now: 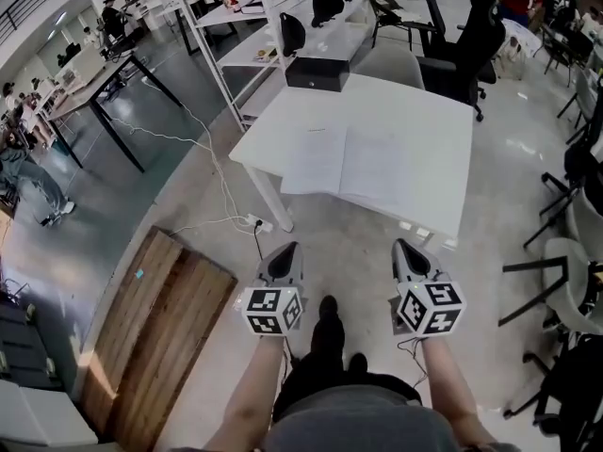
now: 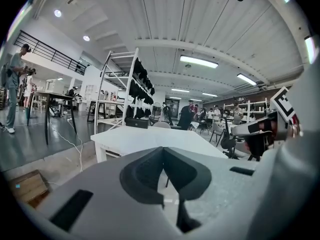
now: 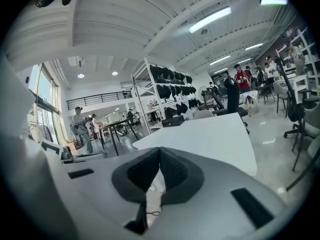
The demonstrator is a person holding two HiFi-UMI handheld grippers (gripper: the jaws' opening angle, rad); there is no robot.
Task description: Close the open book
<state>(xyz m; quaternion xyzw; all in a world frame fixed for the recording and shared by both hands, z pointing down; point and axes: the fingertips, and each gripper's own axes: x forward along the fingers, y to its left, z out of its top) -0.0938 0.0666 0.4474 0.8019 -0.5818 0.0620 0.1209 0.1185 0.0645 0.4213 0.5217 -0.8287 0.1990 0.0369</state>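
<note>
An open book point(image 1: 363, 163) with white pages lies flat on the white table point(image 1: 429, 102) ahead of me, near its front edge. Both grippers hang over the floor, short of the table and apart from the book. The left gripper point(image 1: 287, 250) points at the table's front left corner with its jaws shut and nothing between them. My right gripper point(image 1: 403, 246) is level with it, aimed at the front right edge, jaws shut and empty too. From the left gripper view its jaws point(image 2: 163, 149) meet before the table point(image 2: 150, 139); the right gripper's jaws point(image 3: 159, 149) meet before the tabletop point(image 3: 210, 134).
A black box point(image 1: 317, 73) sits at the table's far edge. Office chairs point(image 1: 462, 45) stand behind and more chairs point(image 1: 575, 271) to the right. A wooden board point(image 1: 155, 332) lies on the floor at left, and a cable with a power strip point(image 1: 254, 222) runs by the table leg.
</note>
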